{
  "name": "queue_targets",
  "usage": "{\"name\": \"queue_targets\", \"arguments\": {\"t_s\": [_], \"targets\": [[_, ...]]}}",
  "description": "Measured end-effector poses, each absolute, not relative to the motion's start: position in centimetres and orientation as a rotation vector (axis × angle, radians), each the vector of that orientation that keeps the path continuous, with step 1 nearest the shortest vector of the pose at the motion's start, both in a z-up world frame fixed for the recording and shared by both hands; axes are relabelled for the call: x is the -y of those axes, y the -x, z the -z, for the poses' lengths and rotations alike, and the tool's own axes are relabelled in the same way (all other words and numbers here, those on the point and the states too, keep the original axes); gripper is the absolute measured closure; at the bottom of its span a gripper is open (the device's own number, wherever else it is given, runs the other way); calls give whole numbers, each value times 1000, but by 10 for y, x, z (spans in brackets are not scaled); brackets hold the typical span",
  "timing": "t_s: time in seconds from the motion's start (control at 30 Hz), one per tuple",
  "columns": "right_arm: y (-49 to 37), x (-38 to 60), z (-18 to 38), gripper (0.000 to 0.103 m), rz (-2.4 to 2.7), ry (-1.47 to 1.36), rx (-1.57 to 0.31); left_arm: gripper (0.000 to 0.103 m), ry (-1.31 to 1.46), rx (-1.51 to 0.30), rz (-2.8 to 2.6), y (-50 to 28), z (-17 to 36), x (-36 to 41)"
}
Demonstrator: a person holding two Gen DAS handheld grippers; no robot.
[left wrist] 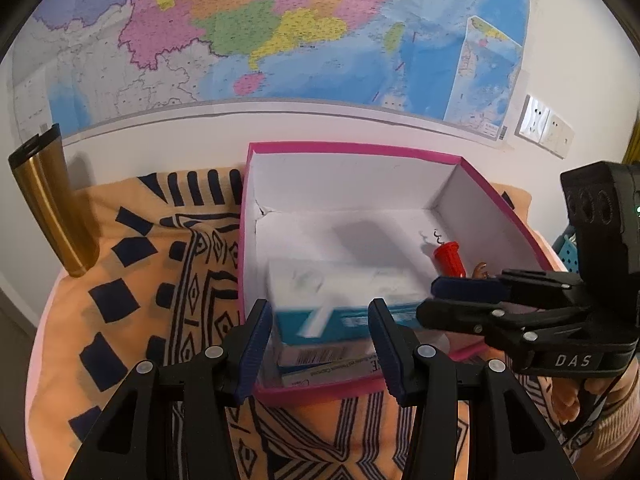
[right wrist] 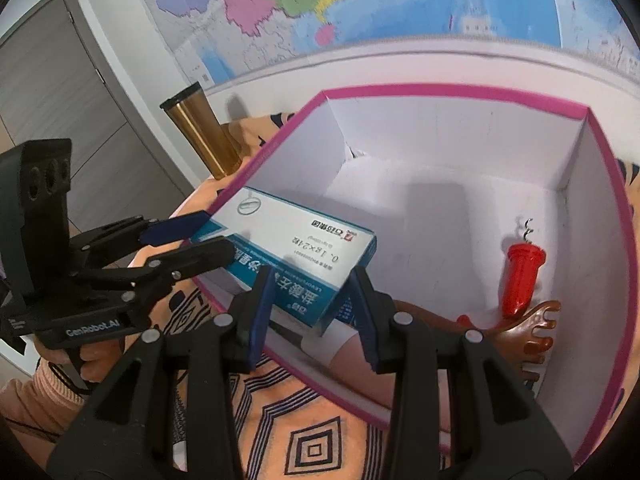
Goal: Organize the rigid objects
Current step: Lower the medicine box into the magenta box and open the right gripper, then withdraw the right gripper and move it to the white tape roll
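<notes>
A pink box (left wrist: 352,151) (right wrist: 448,94) with white inside walls stands open on a patterned cloth. A white and teal medicine box (left wrist: 340,300) (right wrist: 288,256) lies tilted in its near left part, over other small boxes (left wrist: 320,360). A red-handled corkscrew (left wrist: 448,258) (right wrist: 522,276) and a brown comb (right wrist: 532,328) lie in the right part. My left gripper (left wrist: 320,344) is open, its fingers on either side of the medicine box. My right gripper (right wrist: 312,312) is open at the same box's near end; in the left wrist view (left wrist: 440,300) it reaches in from the right.
A gold tumbler (left wrist: 48,200) (right wrist: 204,136) stands at the far left of the cloth (left wrist: 132,280). A map (left wrist: 260,28) covers the wall behind. Wall sockets (left wrist: 544,124) are at the right. A grey door (right wrist: 60,120) is at the left.
</notes>
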State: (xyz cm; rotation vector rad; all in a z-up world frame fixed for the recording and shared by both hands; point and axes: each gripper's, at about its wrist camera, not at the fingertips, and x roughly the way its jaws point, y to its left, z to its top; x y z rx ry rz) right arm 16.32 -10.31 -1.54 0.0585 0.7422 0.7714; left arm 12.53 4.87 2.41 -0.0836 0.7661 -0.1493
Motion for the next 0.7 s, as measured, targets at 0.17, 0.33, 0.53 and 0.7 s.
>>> {"name": "queue_targets", "arguments": {"t_s": [0.17, 0.33, 0.53, 0.7], "targets": [[-166, 97, 24, 61, -774, -54, -765, 53, 70, -751, 127, -122, -25, -48], [-159, 103, 20, 61, -787, -65, -736, 53, 54, -692, 122, -104, -34, -43], [-138, 126, 7, 61, -792, -80, -672, 51, 34, -632, 189, -76, -44, -26], [-111, 153, 0, 61, -791, -91, -617, 50, 31, -624, 266, -54, -41, -4]]}}
